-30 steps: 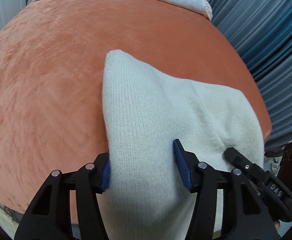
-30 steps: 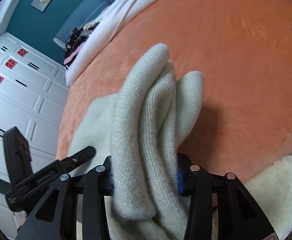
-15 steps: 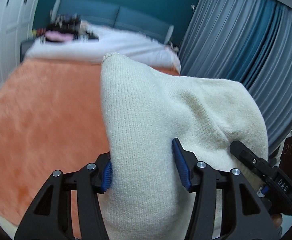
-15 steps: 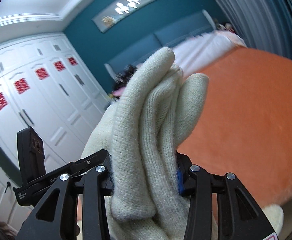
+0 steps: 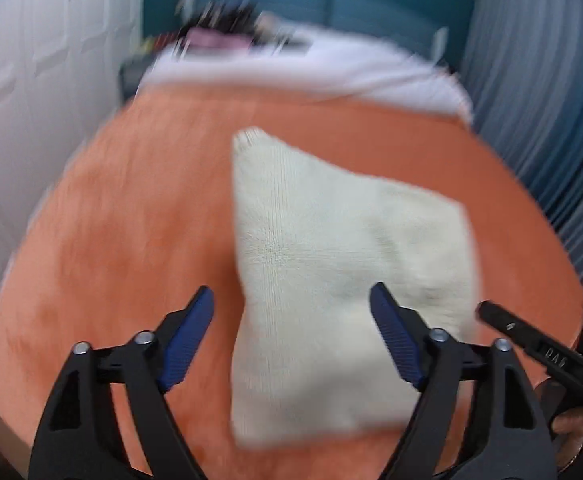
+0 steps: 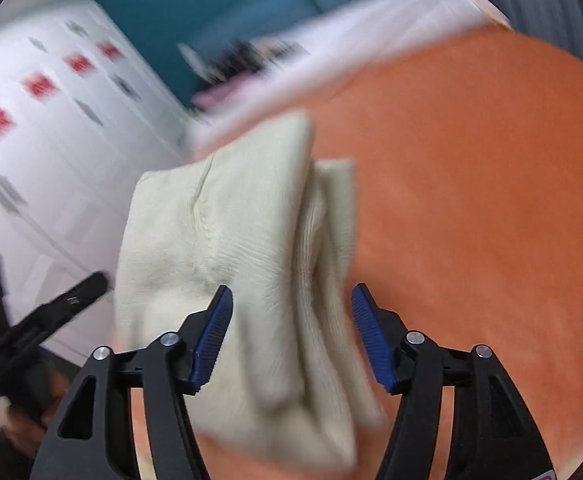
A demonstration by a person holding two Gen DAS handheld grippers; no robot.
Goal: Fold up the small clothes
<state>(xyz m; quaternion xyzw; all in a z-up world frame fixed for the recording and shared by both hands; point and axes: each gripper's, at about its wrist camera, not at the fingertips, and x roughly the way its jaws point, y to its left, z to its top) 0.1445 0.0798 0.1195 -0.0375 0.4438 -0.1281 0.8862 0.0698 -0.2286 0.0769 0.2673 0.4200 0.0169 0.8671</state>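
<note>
A cream knitted garment [image 5: 331, 264] lies folded on the orange plush bedspread [image 5: 131, 220]. My left gripper [image 5: 291, 320] is open, its blue pads spread on either side of the garment's near edge, not gripping it. In the right wrist view the same garment [image 6: 251, 240] shows bunched folds along its right side. My right gripper [image 6: 291, 320] is open too, its pads apart around the cloth. Both views are motion-blurred.
White bedding [image 5: 291, 68] and dark clutter lie at the far end of the bed. White wardrobe doors [image 6: 31, 140] stand on the left, grey-blue curtains [image 5: 551, 120] on the right. The other gripper shows at each view's edge [image 5: 543, 352].
Both grippers were shut on the garment and held it up; now both have opened and the garment has dropped onto the bedspread. The cameras have tilted back down.
</note>
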